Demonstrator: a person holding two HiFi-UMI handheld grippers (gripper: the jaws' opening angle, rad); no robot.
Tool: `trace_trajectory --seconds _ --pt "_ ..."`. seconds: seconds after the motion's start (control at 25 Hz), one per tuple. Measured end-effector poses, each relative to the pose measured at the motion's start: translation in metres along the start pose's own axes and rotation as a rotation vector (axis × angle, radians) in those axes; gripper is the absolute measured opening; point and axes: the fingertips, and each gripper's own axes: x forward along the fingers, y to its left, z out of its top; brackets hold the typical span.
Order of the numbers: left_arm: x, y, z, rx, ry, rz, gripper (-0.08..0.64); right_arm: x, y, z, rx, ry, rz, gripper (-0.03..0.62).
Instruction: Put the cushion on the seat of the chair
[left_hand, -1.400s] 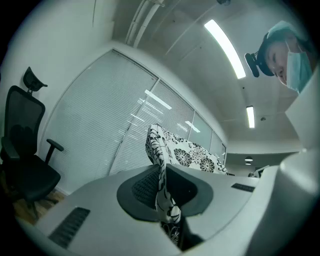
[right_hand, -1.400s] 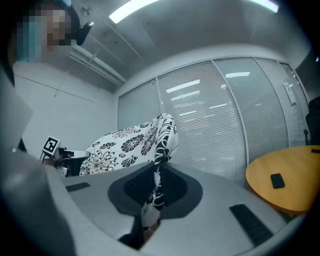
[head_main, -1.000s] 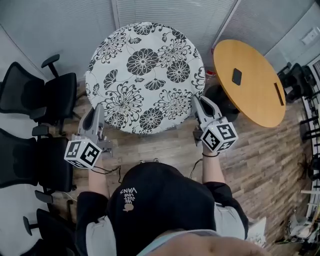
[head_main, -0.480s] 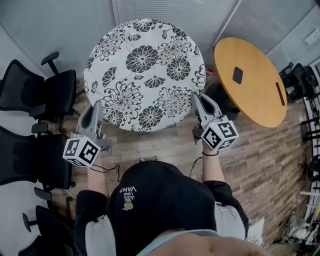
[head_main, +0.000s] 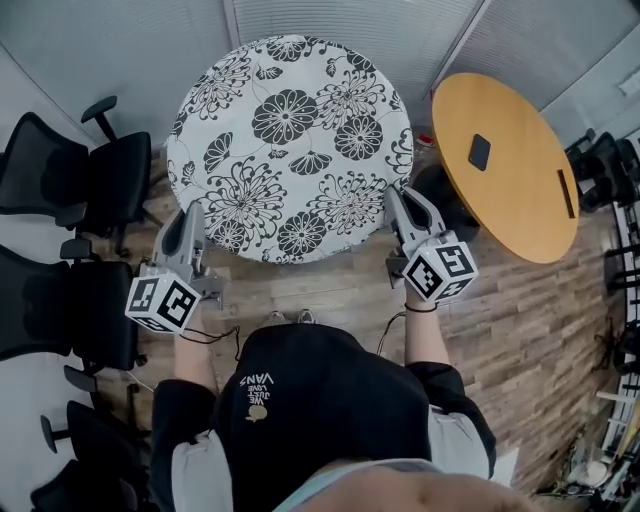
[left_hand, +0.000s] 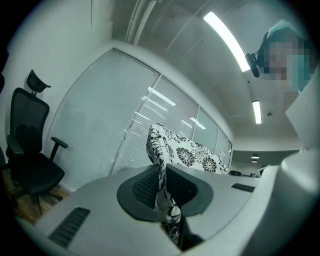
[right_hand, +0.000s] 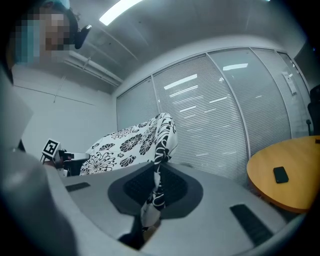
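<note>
A big round cushion (head_main: 288, 145) with black flowers on white hangs flat in the air ahead of the person. My left gripper (head_main: 190, 226) is shut on its near left edge, the fabric (left_hand: 161, 185) pinched between the jaws. My right gripper (head_main: 396, 205) is shut on the near right edge, with cloth (right_hand: 156, 185) squeezed in its jaws. A black office chair (head_main: 95, 185) stands at the left by the wall, and the same chair (left_hand: 27, 155) shows in the left gripper view. The cushion hides the floor under it.
A round wooden table (head_main: 510, 165) with a dark phone (head_main: 479, 151) on it stands at the right. More black chairs (head_main: 60, 320) line the left side. Blinds (left_hand: 100, 125) cover the glass wall ahead. Wood floor (head_main: 330, 290) lies under the person's feet.
The cushion and both grippers have shifted only slightly forward. Both grips have held.
</note>
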Motion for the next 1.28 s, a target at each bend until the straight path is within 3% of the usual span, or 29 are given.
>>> trace_trajectory --seconds 0.56,1.12,1.28 --pt "0.0012 0.0026 -0.0062 -0.002 -0.004 0.012 0.037 0.0054 -0.0037 -0.0054 0.001 0.012 0.004 0.032" --pt "0.0082 0.0041 -0.0023 0.000 0.022 -0.045 0.037 0.0010 0.0052 -0.0018 -0.003 0.000 -0.043 0.032" --pt "0.0036 -0.0016 -0.0014 0.011 0.026 -0.021 0.037 0.0026 0.0018 -0.0031 0.008 0.002 -0.023 0.032"
